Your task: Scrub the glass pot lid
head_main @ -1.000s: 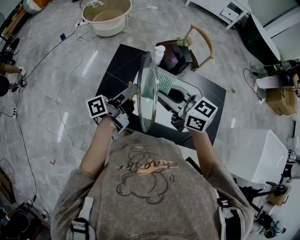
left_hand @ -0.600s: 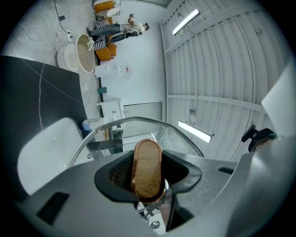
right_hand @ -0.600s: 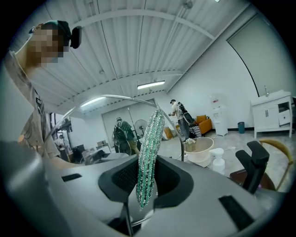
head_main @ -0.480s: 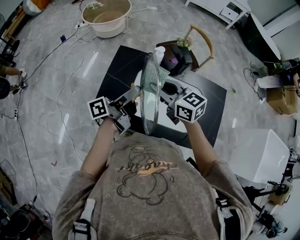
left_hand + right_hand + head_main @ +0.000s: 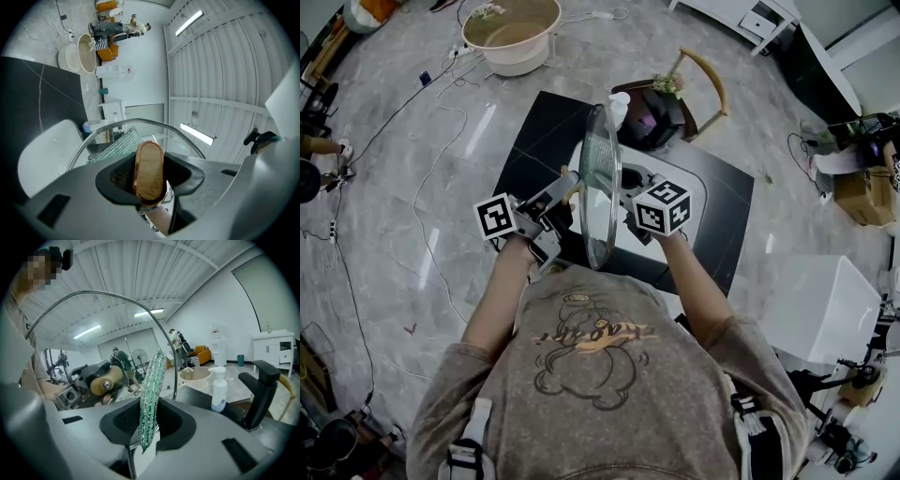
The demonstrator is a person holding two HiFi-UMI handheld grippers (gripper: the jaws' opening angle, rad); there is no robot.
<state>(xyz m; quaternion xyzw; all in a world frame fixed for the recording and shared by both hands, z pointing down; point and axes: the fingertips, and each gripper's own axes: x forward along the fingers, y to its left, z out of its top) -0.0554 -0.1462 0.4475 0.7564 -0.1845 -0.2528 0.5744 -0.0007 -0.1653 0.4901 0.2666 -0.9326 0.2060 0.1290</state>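
Note:
I hold the glass pot lid (image 5: 599, 183) upright and edge-on over the white sink (image 5: 623, 239). My left gripper (image 5: 566, 193) is shut on the lid's wooden knob (image 5: 150, 169), which fills the gap between its jaws; the lid's steel rim (image 5: 140, 122) arcs beyond. My right gripper (image 5: 628, 200) is shut on a green glittery scrub cloth (image 5: 152, 392) and holds it against the lid's other face. Through the glass, the right gripper view shows the knob (image 5: 105, 380) and the left gripper behind it. In the left gripper view the cloth (image 5: 117, 143) shows through the glass.
A black faucet (image 5: 260, 390) and a white soap bottle (image 5: 219, 389) stand at the sink on the black counter (image 5: 534, 141). A cream basin (image 5: 513, 33), a chair (image 5: 698, 89) and cables lie on the floor around. People stand far back in the room.
My right gripper has moved left and up along the lid's face with the cloth. The left gripper and the lid have stayed nearly still.

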